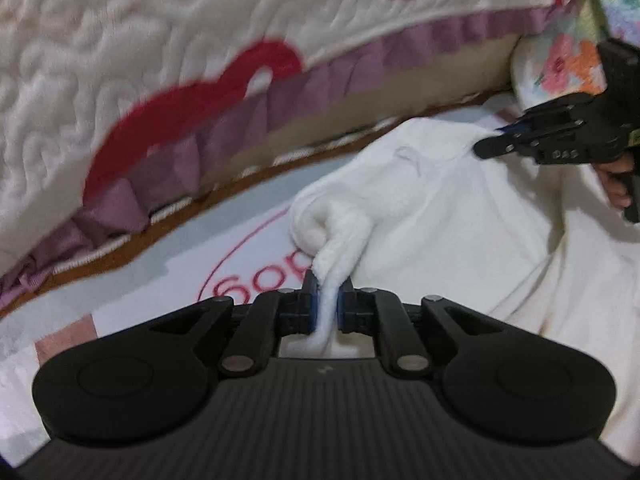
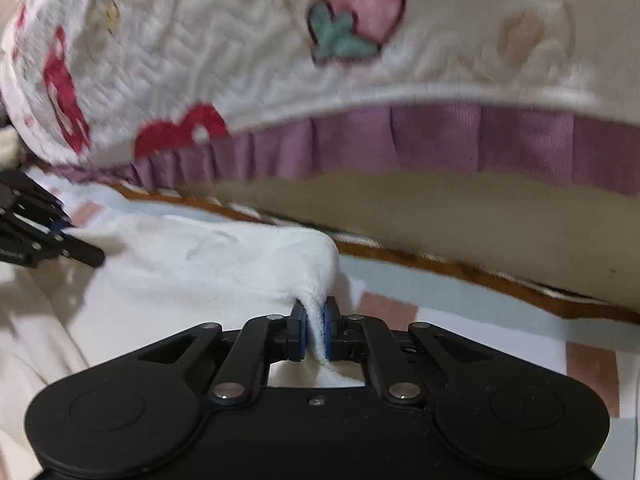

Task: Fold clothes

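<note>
A white fleece garment (image 1: 432, 208) lies spread on a patterned mat (image 1: 132, 300). My left gripper (image 1: 328, 300) is shut on a bunched corner of the garment at its near left edge. My right gripper (image 2: 314, 320) is shut on another corner of the same garment (image 2: 208, 256). Each gripper shows in the other's view: the right one (image 1: 496, 140) at the far right, the left one (image 2: 70, 236) at the far left, both pinching the cloth. The garment's edge is stretched between them.
A quilted cream bedspread (image 1: 120, 48) with red shapes, a strawberry patch (image 2: 356, 20) and a purple frill (image 2: 440, 140) hangs just behind the garment. A brown mat border (image 2: 480, 272) runs under it. A floral cloth (image 1: 568, 56) lies at the far right.
</note>
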Tool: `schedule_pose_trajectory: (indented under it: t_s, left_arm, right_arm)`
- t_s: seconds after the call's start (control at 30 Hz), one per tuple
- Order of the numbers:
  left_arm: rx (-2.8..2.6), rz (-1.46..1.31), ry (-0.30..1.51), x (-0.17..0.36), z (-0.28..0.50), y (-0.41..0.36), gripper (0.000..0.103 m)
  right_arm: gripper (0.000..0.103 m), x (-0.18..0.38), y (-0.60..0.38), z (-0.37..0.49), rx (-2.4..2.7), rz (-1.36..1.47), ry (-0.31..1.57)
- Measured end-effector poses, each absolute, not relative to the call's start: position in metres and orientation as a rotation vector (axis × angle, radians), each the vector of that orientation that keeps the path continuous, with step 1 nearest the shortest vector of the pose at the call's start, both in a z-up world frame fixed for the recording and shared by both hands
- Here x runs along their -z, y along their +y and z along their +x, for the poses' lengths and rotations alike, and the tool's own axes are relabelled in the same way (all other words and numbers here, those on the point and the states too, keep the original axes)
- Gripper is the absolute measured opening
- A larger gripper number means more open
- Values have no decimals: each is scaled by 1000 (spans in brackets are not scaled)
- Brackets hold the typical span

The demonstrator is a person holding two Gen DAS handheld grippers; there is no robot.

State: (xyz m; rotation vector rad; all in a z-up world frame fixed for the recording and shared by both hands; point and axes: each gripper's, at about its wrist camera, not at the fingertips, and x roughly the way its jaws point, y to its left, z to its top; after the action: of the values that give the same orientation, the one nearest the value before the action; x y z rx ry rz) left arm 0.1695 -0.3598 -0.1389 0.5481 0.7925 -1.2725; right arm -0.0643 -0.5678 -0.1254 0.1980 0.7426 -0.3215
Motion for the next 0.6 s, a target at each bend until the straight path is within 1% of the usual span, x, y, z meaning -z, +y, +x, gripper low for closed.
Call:
schedule_pose_trajectory:
  t_s: [0.1, 0.13, 0.17, 0.2, 0.23, 0.27, 0.33, 0.4, 0.43, 0.53, 0.6]
  left_arm:
    - [1252, 563, 795, 144, 168, -363, 9]
    - [1250, 556, 802, 144, 170, -363, 12]
    - [1246, 545, 807, 143, 174, -361, 18]
    - [1241, 531, 812, 142, 179, -359, 20]
    - [1242, 495, 819, 139, 184, -353, 24]
    - [1247, 443, 828, 134, 191, -345, 28]
    - [1268, 218, 835, 122, 206, -313, 30]
    - [1262, -8, 831, 110, 222, -278, 36]
    - [1241, -39, 827, 107, 227, -265, 38]
    - [1221, 91, 801, 104, 230, -244, 38]
    - [1219, 157, 811, 107, 230, -228, 43]
  right_arm:
    - [8, 136, -572, -52, 332, 187, 780]
    - [8, 138, -575, -48, 337, 197, 782]
    - [10, 139, -579, -48, 336, 216, 784]
    - [17, 139, -585, -49, 336, 240, 784]
    - [37, 137, -598, -59, 338, 311, 769]
    - [50, 135, -610, -68, 340, 384, 751]
    - [54, 133, -630, -95, 331, 570, 681]
    - [60, 131, -646, -124, 348, 736, 604]
    - [60, 131, -652, -139, 368, 811, 563]
    - [60, 131, -670, -185, 428, 1018, 441]
    - [60, 119, -666, -197, 528, 864, 496]
